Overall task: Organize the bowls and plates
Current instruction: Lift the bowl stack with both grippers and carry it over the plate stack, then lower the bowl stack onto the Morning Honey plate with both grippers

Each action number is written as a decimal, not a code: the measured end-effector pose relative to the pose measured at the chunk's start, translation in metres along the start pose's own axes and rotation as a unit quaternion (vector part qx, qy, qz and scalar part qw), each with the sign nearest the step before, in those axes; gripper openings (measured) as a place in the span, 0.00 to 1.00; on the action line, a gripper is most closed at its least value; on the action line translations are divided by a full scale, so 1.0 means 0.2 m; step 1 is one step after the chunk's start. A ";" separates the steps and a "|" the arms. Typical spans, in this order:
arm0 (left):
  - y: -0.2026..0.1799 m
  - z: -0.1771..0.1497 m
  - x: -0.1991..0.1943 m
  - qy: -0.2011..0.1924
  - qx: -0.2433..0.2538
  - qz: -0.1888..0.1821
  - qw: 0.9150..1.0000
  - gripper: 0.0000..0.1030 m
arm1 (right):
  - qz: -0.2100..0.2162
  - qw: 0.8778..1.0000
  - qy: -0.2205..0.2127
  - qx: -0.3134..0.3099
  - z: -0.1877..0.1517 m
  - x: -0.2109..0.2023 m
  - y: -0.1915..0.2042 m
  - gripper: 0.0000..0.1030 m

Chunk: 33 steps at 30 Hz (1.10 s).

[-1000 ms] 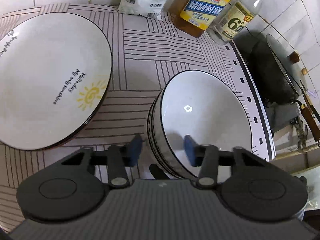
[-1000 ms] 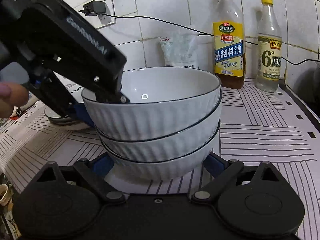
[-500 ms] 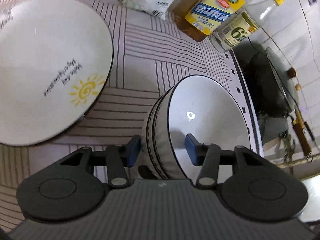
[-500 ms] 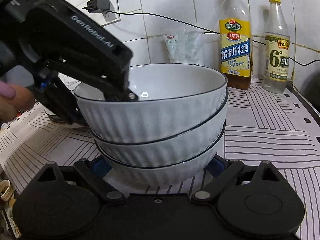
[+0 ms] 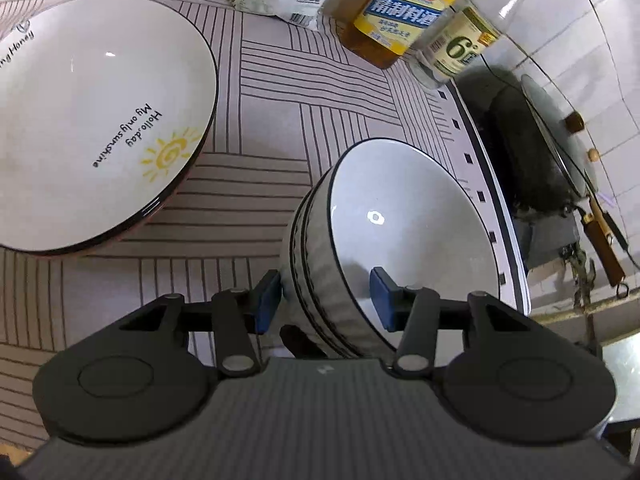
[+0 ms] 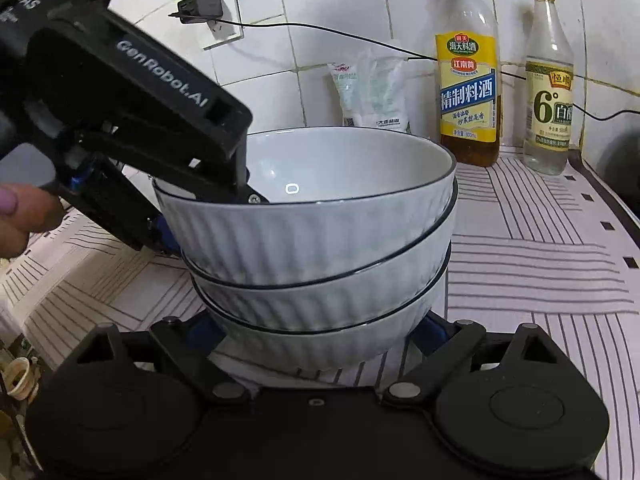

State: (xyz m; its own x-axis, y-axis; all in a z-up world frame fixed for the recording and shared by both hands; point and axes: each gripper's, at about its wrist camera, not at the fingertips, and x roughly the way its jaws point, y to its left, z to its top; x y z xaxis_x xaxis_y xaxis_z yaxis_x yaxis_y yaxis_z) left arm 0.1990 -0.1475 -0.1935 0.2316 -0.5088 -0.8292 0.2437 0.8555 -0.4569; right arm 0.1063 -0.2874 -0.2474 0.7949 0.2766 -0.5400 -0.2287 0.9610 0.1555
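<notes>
Right wrist view: my left claw (image 6: 240, 196) straddles the top bowl's (image 6: 312, 216) rim at 9 o'clock, pads apart, ungripped. My right claw (image 6: 320, 332) brackets the bottom bowl (image 6: 320, 344) on the desk (image 6: 540, 264), open. I should close squarely on the rim, then lift straight, plates (image 5: 92, 112) at 10 o'clock.

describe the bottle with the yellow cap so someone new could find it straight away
Look at the white tiled wall behind the striped counter. Two bottles stand at its foot, right of a white bag. The yellow-cap bottle is the right-hand one: clear liquid and a big "6°" label, while its neighbour holds brown liquid under a gold cap.
</notes>
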 end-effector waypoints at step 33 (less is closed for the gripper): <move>0.62 0.32 -0.53 -0.078 -0.070 0.057 0.993 0.45 | 0.157 0.981 -0.037 -0.111 0.48 0.51 0.44 0.85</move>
State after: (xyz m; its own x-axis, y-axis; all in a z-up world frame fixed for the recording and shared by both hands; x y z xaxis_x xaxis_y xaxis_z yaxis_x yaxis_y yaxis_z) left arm 0.2644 0.0063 -0.1414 0.3958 -0.4064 -0.8235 0.0756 0.9081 -0.4119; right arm 0.2202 -0.1739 -0.2092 0.7028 0.5655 -0.4316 -0.5787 0.8073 0.1153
